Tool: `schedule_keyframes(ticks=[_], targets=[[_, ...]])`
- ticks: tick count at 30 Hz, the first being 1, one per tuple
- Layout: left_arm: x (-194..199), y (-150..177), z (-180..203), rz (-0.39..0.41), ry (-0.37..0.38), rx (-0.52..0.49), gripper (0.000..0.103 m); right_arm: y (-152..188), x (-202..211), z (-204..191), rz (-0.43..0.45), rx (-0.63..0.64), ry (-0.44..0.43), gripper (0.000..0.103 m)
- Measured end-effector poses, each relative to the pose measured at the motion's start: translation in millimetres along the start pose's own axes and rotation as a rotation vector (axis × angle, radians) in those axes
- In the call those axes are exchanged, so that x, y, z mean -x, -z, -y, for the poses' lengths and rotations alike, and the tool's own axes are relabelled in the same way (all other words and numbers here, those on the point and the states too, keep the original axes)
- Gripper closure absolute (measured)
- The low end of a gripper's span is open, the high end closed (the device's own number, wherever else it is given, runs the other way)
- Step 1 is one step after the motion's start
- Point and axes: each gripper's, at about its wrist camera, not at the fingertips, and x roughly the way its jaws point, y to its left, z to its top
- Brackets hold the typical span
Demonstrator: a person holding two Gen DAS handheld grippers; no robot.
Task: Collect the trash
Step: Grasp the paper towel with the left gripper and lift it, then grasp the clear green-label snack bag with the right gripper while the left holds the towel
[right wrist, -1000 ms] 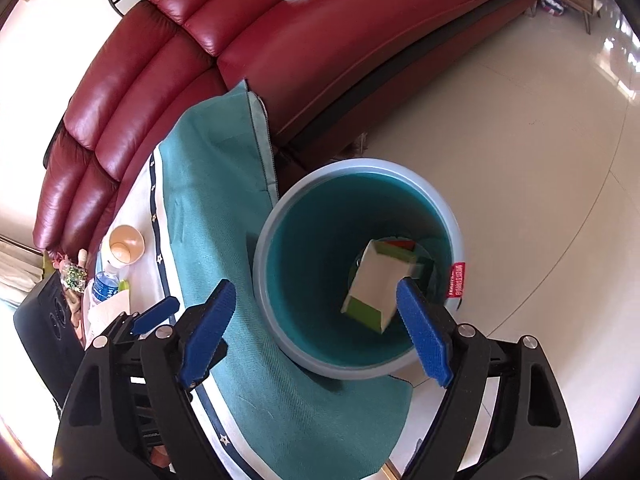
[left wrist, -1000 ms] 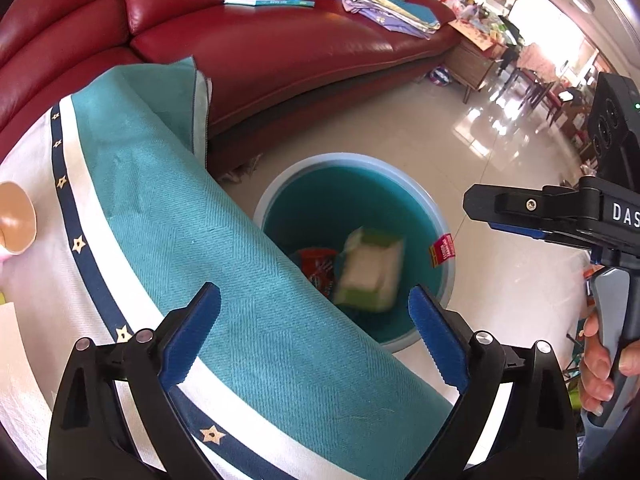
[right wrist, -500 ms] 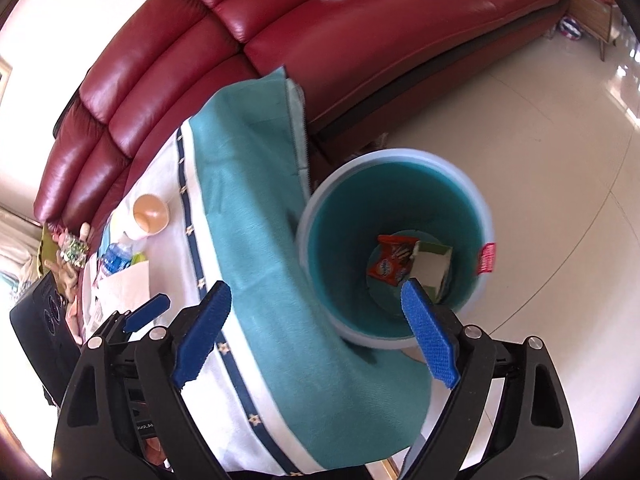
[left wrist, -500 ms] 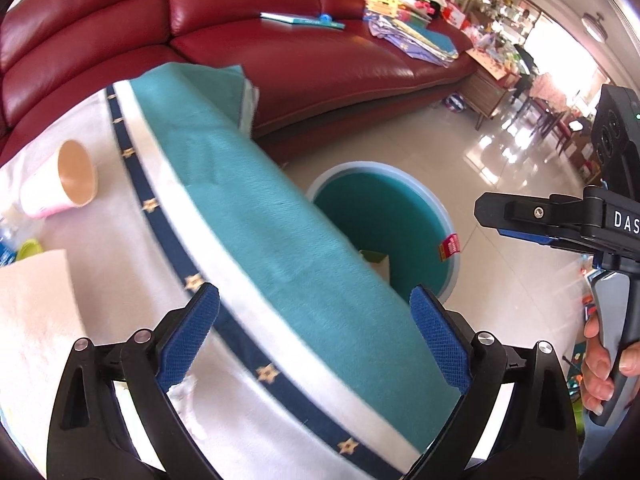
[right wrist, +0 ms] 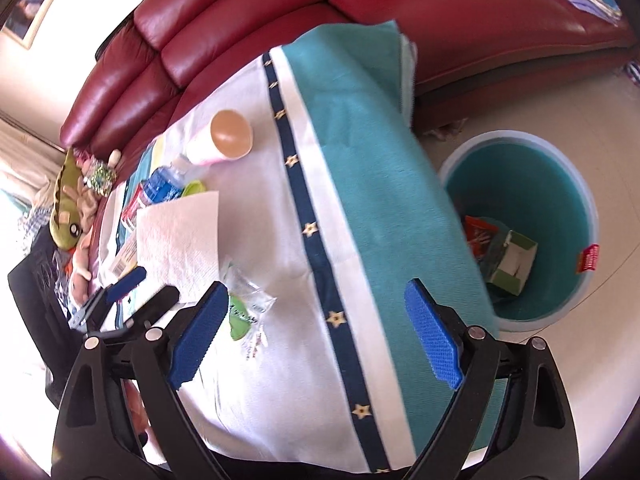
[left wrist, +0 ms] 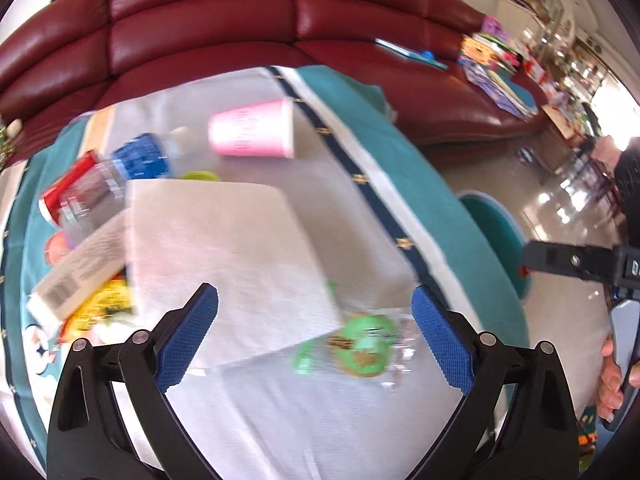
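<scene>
Both grippers, left [left wrist: 314, 334] and right [right wrist: 314, 334], were held wide open and empty above the table [right wrist: 280, 360]. Trash was seen there: a napkin [left wrist: 224, 264], a green wrapper [left wrist: 360, 350], a pink cup [left wrist: 254, 130]. Two cartons were seen lying in the bin [right wrist: 576, 184].

Sofa [right wrist: 360, 12]: glossy red leather, smooth, beyond both grippers.
Tablecloth [right wrist: 304, 160]: matt woven cloth, white and teal, under the fingers.
Napkin [left wrist: 224, 256]: soft embossed paper, ahead of the left gripper [left wrist: 316, 336].
Wrapper [left wrist: 360, 346]: shiny clear plastic between its pads.
Bin [right wrist: 520, 168]: smooth plastic, right of the right gripper [right wrist: 316, 334].
Floor [right wrist: 560, 100]: polished tile.
Pads [right wrist: 434, 340]: textured blue rubber.
</scene>
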Motion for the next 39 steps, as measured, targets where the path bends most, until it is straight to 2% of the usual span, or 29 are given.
schedule_keyframes(ticks=[4,8,15,18,24,26,29,31,32,34,36,39], targets=[[-1.4,-3.4,-36.8,-0.005,-0.061,0.045,0.005,2.4,-13.0,-14.8,-0.03,0.014,0.002,0.017],[-11.7,-7.4,-52.2,-0.018,-0.103,0.044,0.005,4.3,-27.7,-22.5,-0.063,0.022,0.007,0.017],[-35.7,-9.4,-32.8,-0.015,-0.251,-0.119,0.005,3.5,-50.0,-22.1,-0.103,0.027,0.023,0.017],[-44.1,-6.1,-24.6,-0.021,-0.262,-0.166,0.005,3.4,-57.4,-18.5,-0.117,0.019,0.02,0.017],[-53.6,0.2,-21.9,-0.042,-0.264,-0.177,0.006,3.8,-67.9,-16.8,-0.136,0.021,0.021,0.017],[-52.7,2.8,-19.4,-0.036,-0.251,-0.188,0.015,4.1,-69.7,-17.3,-0.139,0.024,0.024,0.017],[-51.4,6.4,-12.7,-0.032,-0.235,-0.203,0.046,5.6,-71.2,-18.4,-0.14,0.019,0.022,0.017],[-49.3,7.7,-10.6,-0.029,-0.211,-0.194,0.072,7.7,-71.7,-20.1,-0.141,0.023,0.022,0.017],[-47.7,8.2,-10.2,-0.025,-0.202,-0.189,0.076,9.6,-72.4,-21.6,-0.143,0.026,0.023,0.017],[-42.7,9.0,-11.4,-0.02,-0.175,-0.167,0.092,12.4,-73.4,-25.1,-0.148,0.035,0.022,0.017],[-34.9,9.2,-17.1,-0.021,-0.131,-0.128,0.097,16.0,-76.0,-31.2,-0.158,0.05,0.021,0.017],[-20.7,10.2,-25.5,-0.032,-0.055,-0.067,0.097,22.0,-83.2,-39.7,-0.175,0.059,0.004,0.017]])
